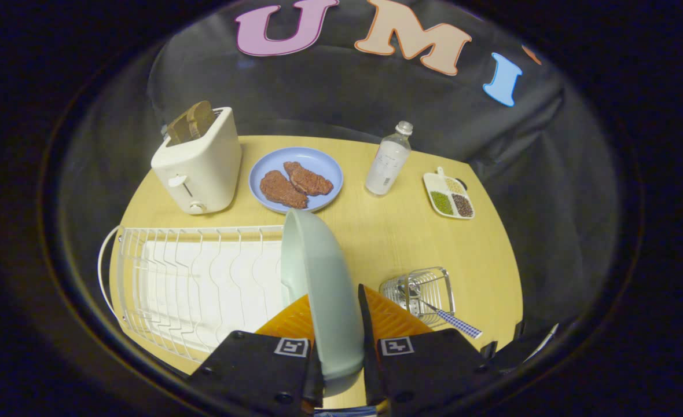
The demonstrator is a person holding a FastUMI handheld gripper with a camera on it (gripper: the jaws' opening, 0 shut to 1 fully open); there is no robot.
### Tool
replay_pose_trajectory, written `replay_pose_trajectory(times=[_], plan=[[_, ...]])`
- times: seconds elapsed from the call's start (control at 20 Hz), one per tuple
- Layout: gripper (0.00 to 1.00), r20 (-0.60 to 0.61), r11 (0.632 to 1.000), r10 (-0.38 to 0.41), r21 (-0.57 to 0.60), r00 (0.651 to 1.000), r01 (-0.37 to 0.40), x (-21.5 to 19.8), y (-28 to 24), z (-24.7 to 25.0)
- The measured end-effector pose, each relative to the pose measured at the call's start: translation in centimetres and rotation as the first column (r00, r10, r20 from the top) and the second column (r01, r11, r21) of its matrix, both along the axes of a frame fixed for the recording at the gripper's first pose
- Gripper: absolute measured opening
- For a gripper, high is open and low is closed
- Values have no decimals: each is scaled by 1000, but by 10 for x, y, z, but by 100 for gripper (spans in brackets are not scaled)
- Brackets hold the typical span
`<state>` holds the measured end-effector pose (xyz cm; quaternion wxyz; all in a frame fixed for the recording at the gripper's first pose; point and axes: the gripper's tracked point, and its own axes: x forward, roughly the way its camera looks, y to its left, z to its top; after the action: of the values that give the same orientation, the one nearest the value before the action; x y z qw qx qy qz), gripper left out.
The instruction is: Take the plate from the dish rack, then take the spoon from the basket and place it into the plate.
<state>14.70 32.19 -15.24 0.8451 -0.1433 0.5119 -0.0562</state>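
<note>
Plate: a pale green plate (324,289) stands on edge between the two fingers, its rim toward the camera, tilted a little, its upper edge reaching up beside the right end of the dish rack.
Gripper: the gripper (339,330) has both fingers pressed against the plate's faces, one on each side; the plate's lower edge sinks between the finger bases and is cut off from sight there.
Dish rack: a white wire dish rack (197,278) lies to the left of the plate on a white drip tray; whether the plate rests in the rack's last slot or is lifted clear is hard to tell, since the plate hides that end.
Spoon: a spoon (434,307) sits in the basket, bowl end inside, its blue-checked handle sticking out over the near rim toward the right finger.
Basket: a small wire basket (419,289) stands just right of the fingers on the table.
Table: a round light wooden table (388,231) carries everything.
Beyond: a cream toaster (199,162) with two bread slices (191,121) poking out; a blue plate (295,179) with two brown meat pieces; a clear bottle (388,162) with a white cap; a small white divided dish (449,197) of grains or beans.
</note>
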Motion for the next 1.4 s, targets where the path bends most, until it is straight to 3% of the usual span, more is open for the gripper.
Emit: replay_pose_trajectory(times=[0.15,0.25,0.55,0.7,0.9,1.0,1.25,1.4], plan=[[31,79,994,11,-109,997,-2,14,-1,27],[31,119,994,4,-111,993,9,20,6,45],[31,107,984,-72,172,992,53,17,19,66],[30,89,929,-119,361,989,79,14,14,87],[31,101,855,-165,510,981,92,-2,-30,117],[31,94,822,-174,561,980,92,-21,-59,124],[31,96,792,-185,604,978,90,-84,-136,110],[31,68,728,-172,681,983,80,-123,-155,95]])
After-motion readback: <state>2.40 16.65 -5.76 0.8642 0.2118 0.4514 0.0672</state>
